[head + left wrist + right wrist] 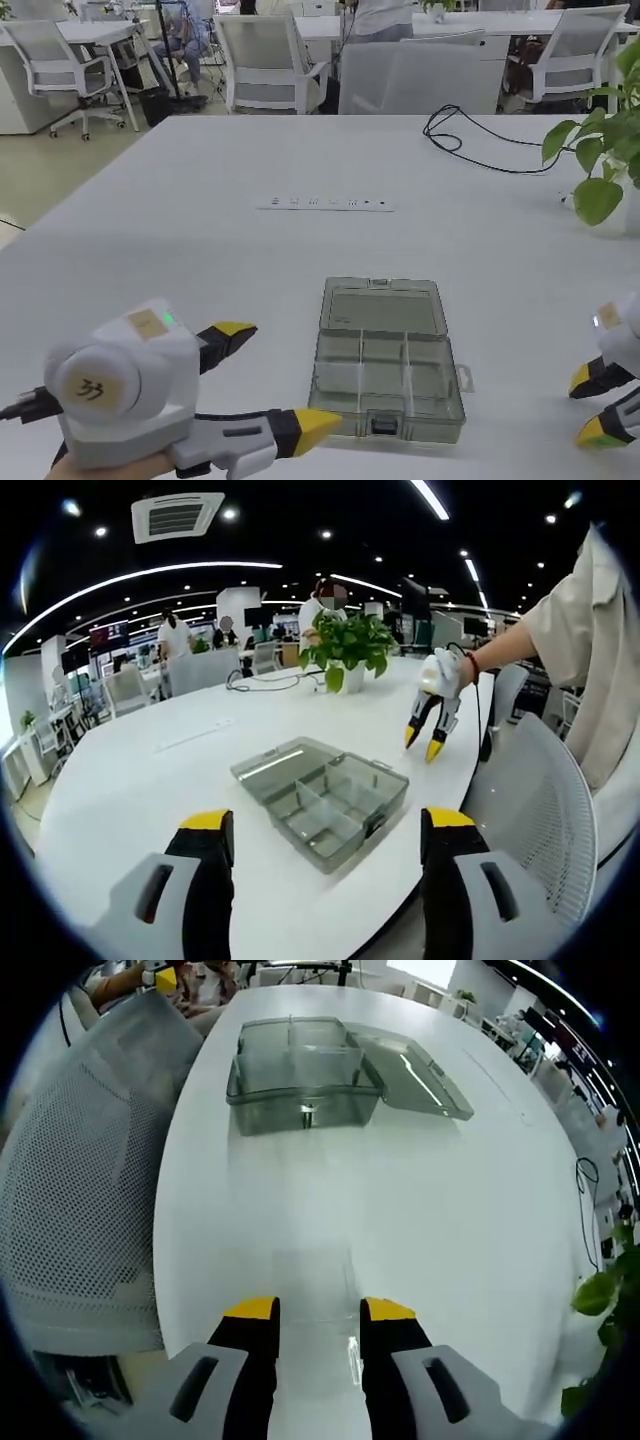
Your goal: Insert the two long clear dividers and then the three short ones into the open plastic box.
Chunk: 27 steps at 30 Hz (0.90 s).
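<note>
The left tool is spread wide with nothing between its yellow tips. It hangs over the desk just left of the box's front corner, touching neither the box nor the desk.

The right tool sits well off the box's right side, at the desk's near edge, with its jaws partly parted. In the right gripper view a faint clear strip shows in the gap, but I cannot tell whether the jaws pinch it or it lies on the desk below.

The plastic box rests on the desk between the two tools. Its lid is laid flat behind it and its latch faces the near edge. Clear dividers already stand inside and split it into compartments; their number is hard to read.

Beyond the box's lid lies a white power strip. Further back and to the right of the box a black cable loops across the desk toward a potted plant. A mesh chair stands off the desk edge nearest the box's latch side.

The desk is bare on both sides of the box and in front of each tool. Little surface lies between the box's front wall and the desk edge.
</note>
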{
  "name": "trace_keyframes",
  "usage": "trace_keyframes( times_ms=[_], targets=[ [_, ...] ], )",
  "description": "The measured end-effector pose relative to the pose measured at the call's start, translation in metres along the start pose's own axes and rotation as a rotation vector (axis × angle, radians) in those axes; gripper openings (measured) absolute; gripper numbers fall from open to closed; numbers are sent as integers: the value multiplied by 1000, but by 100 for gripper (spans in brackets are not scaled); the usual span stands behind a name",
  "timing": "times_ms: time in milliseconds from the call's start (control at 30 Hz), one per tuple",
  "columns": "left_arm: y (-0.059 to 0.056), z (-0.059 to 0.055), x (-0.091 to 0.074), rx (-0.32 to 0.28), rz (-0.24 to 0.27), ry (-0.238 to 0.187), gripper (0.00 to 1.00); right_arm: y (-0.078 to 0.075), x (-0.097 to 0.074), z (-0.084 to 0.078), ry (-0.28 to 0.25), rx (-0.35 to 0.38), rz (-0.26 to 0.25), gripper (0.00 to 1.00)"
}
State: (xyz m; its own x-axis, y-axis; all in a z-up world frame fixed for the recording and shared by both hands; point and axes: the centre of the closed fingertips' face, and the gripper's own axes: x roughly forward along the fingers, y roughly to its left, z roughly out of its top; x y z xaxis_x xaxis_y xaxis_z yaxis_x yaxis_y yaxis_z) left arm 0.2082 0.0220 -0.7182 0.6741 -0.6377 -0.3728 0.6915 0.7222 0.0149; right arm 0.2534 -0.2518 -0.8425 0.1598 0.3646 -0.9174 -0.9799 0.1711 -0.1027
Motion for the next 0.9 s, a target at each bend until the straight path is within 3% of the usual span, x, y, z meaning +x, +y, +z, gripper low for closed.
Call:
trace_keyframes(
  times_ms=[67, 200, 467, 633, 900],
  targets=[
    [1, 0, 0, -8, 4, -1, 75, -9, 0, 2, -16, -19, -43, 32],
    [3, 1, 1, -31, 7, -7, 71, -12, -6, 16, -53, -29, -100, 32],
    [-2, 3, 6, -121, -19, -30, 60, -13, -29, 68, -178, -105, -208, 32],
    [-4, 7, 9, -153, -31, -44, 55, -13, -36, 91, -234, -155, -224, 32],
    [-12, 14, 15, -230, -71, -80, 46, -4, -45, 142, -343, -231, -248, 32]
  ],
)
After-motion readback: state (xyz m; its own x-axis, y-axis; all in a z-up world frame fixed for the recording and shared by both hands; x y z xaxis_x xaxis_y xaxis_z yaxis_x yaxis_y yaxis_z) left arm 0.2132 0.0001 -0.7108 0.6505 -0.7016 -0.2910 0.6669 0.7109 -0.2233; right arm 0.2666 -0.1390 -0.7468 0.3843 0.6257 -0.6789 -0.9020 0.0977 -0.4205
